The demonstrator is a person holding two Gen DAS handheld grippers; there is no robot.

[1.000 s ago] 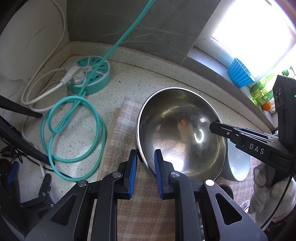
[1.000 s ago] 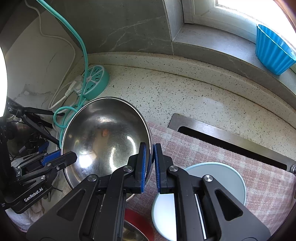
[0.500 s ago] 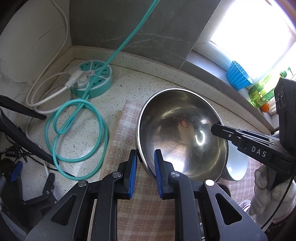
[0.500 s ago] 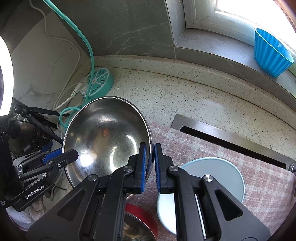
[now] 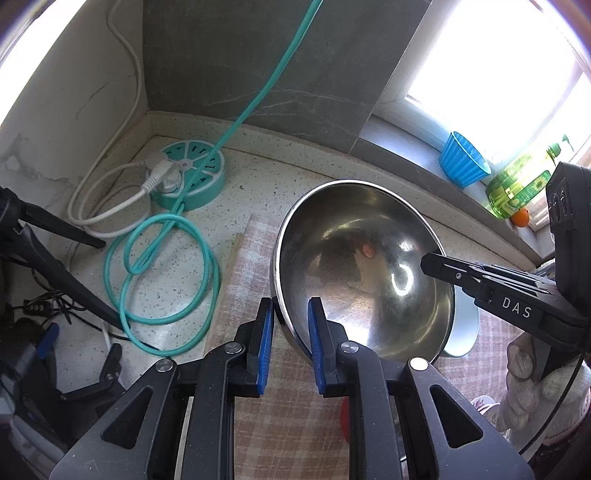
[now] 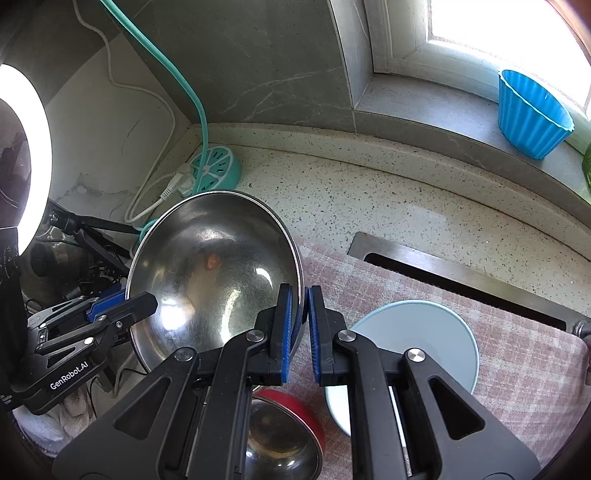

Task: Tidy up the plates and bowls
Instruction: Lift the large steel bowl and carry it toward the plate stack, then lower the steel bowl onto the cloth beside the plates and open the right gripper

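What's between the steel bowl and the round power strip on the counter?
Left wrist view: loops of teal cord on bare speckled counter, between the steel bowl and the power strip.

Glossy mirror-smooth metal bowl (image 5: 364, 273), matt woven checked cloth (image 6: 517, 354), speckled stone-like counter (image 6: 369, 199).

Speckled countertop (image 6: 369, 192), bright window (image 6: 491, 33)

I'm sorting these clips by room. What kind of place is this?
Most likely a home kitchen counter by a window. A speckled stone worktop meets a tiled wall, a steel bowl and a pale plate sit over a checked cloth, and a green bottle stands on the sill.
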